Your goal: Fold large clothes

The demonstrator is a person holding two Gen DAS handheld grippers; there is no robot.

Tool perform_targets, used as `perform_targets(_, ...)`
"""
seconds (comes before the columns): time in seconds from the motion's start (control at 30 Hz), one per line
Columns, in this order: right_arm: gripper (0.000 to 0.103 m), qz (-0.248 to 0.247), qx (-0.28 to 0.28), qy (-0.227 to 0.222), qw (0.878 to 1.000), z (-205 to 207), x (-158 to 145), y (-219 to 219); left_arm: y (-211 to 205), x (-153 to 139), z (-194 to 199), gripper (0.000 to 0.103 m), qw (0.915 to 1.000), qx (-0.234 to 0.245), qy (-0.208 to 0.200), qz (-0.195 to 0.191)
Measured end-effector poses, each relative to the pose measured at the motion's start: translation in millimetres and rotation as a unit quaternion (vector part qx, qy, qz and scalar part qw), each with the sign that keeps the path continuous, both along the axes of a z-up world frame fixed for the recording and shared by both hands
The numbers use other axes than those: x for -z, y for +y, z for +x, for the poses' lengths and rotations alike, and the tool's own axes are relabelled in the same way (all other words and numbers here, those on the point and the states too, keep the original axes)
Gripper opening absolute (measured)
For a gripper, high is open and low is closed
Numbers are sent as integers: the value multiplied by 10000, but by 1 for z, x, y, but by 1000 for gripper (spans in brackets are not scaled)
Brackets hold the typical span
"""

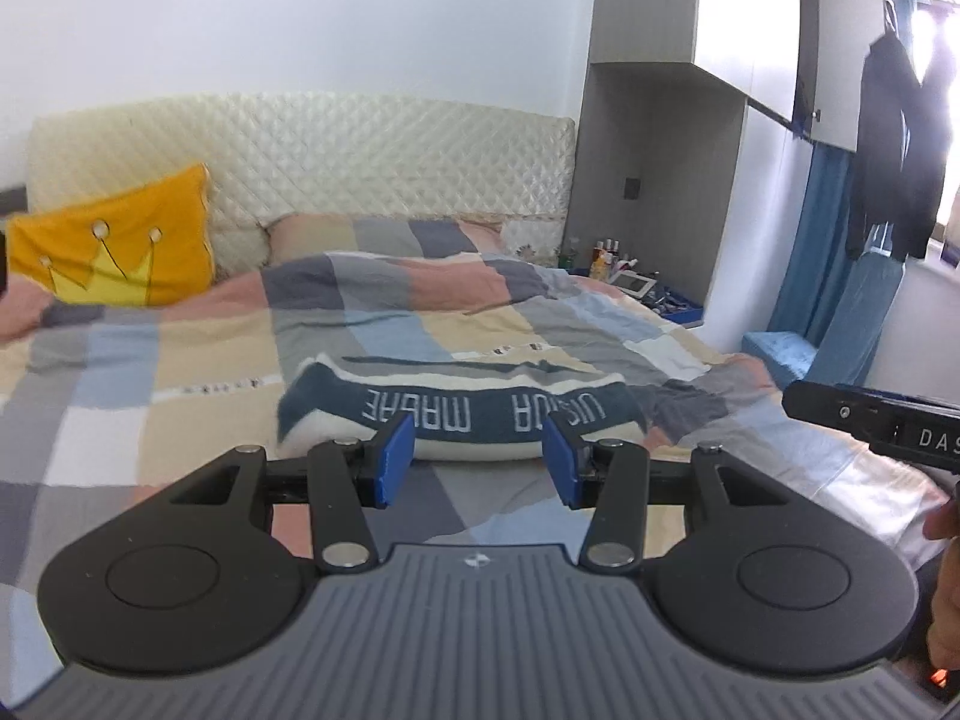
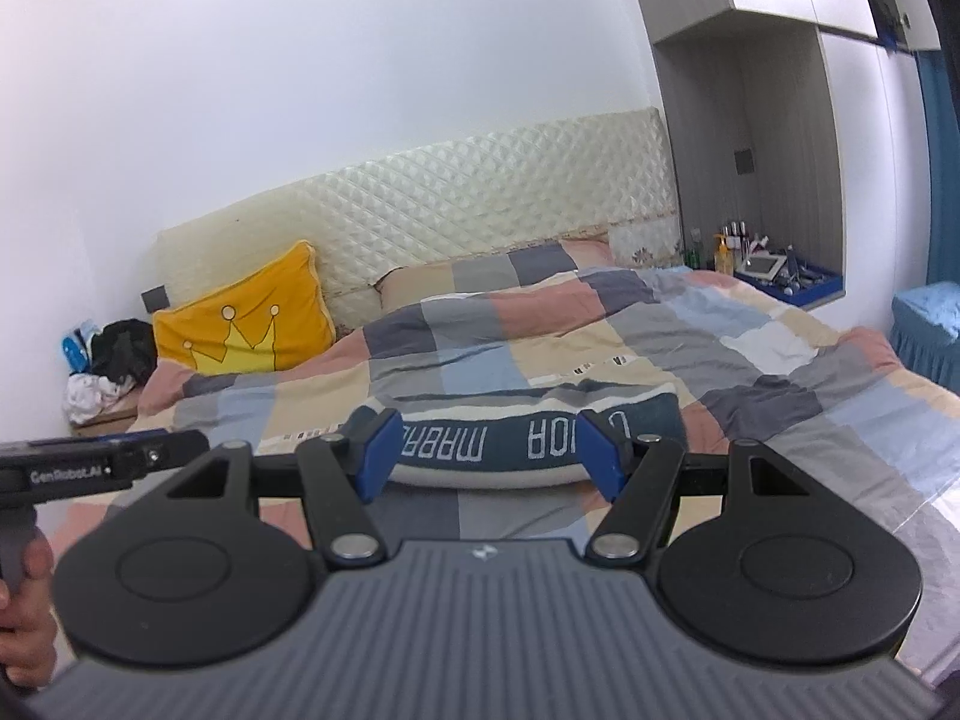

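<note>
**Inspector A:** Where is the garment found?

**Inspector B:** A folded sweater [image 1: 462, 414], dark teal and cream with white lettering across the teal band, is seen lying flat on the patchwork duvet [image 1: 180, 372], on the near half of the bed. It is well apart from the yellow crown cushion [image 1: 114, 252], which is propped against the quilted headboard [image 1: 336, 150].

**Inspector A:** And the claws?

**Inspector B:** The left gripper [image 1: 477, 462] is held above the duvet, short of the sweater, with its blue pads [image 1: 396, 462] set moderately apart; nothing is held between them. The right gripper [image 2: 489, 456] is likewise raised short of the sweater, its jaws spread somewhat wider and empty. No contact with the fabric is observed.

**Inspector A:** Anything noted beyond the sweater?

**Inspector B:** A bedside shelf with bottles [image 2: 729, 249] is recorded past the far corner of the bed, and dark clothing [image 1: 894, 150] is seen hanging by the window.
</note>
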State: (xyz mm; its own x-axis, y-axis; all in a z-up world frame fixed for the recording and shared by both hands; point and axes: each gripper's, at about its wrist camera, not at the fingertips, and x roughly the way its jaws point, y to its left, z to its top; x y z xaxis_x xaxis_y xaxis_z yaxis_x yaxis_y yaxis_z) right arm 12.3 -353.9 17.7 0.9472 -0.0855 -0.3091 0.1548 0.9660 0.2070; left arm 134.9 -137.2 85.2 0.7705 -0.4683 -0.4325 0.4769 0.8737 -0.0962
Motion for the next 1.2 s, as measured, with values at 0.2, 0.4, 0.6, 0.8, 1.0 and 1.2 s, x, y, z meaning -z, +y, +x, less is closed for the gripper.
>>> perform_targets(0.2, 67, -38, -111, 19, 9999, -12, 8, 18, 9, 1, -25, 58, 9999, 7, -27, -157)
perform_targets(0.4, 67, -116, -2, 62, 9999, -24, 21, 32, 11, 10, -36, 67, 9999, 16, -92, 36)
perform_targets(0.6, 67, -92, 44, 192, 9998, -24, 33, 43, 19, 29, -35, 81, 9999, -41, -4, 105)
perform_targets(0.8, 67, -159, 70, 393, 9991, -16, 43, 49, 25, 42, -25, 92, 9996, -213, 51, 198)
perform_targets(1.0, 95, -227, 202, 411, 9987, -12, 45, 48, 34, 43, -17, 94, 9992, -365, 123, 102)
perform_targets(1.2, 96, -214, 154, 540, 9982, -9, 49, 51, 39, 38, -18, 95, 9989, -454, 87, 14)
